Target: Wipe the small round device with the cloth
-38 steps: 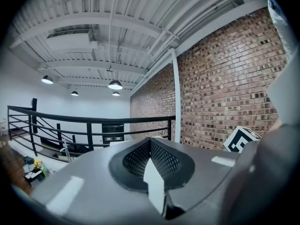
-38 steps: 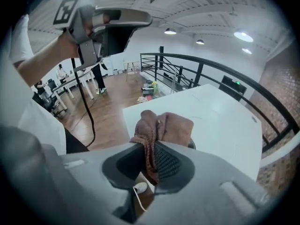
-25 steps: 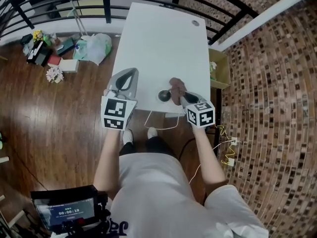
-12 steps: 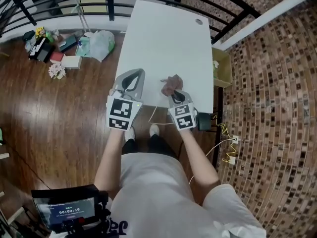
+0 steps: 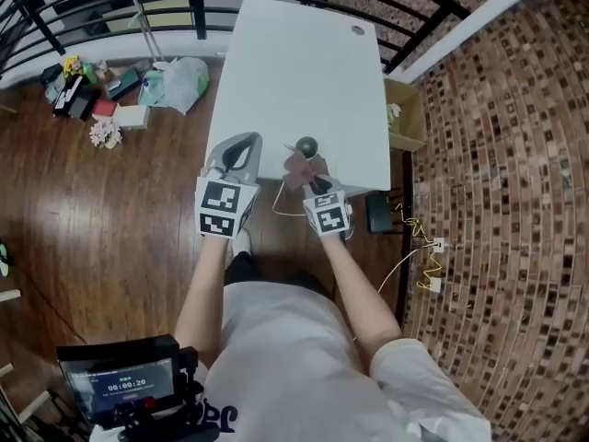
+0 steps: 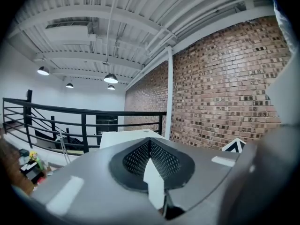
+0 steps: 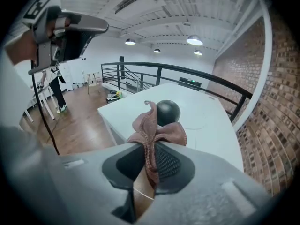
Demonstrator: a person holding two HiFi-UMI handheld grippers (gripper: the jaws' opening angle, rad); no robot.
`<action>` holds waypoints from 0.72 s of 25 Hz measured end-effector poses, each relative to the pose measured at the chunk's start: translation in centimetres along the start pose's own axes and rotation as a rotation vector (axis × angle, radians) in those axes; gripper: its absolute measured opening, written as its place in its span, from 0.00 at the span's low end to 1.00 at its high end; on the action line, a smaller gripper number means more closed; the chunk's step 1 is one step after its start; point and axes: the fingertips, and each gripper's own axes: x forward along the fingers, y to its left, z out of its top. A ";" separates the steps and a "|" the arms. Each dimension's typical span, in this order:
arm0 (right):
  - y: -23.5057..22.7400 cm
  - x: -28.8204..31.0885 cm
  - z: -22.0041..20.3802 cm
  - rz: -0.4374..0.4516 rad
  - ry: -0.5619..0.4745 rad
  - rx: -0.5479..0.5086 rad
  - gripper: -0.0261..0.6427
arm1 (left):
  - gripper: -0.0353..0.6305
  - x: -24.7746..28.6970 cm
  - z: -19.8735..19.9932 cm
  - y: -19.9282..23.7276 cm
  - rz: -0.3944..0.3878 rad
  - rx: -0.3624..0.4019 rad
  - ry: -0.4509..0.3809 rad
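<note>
Cloth (image 7: 157, 135) farther left, device (image 7: 168, 111) partly hidden

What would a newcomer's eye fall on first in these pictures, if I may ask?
Most striking is the reddish-brown cloth pinched in the shut right gripper, right beside the small dark round device near the white table's near edge. The left gripper hangs shut and empty over the table's near left corner, and a brick wall fills the right side of the head view.
</note>
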 end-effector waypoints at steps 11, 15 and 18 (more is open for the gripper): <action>-3.2 -23.5 -2.4 0.036 -0.481 0.227 0.09 | 0.08 -7.5 2.0 -19.4 0.037 0.110 -0.036; -3.4 -33.7 -3.2 0.046 -0.613 0.270 0.09 | 0.08 -11.3 4.1 -27.2 0.020 0.158 -0.050; -2.9 -38.6 -2.6 0.031 -0.706 0.276 0.09 | 0.08 -13.1 6.3 -29.6 0.007 0.156 -0.104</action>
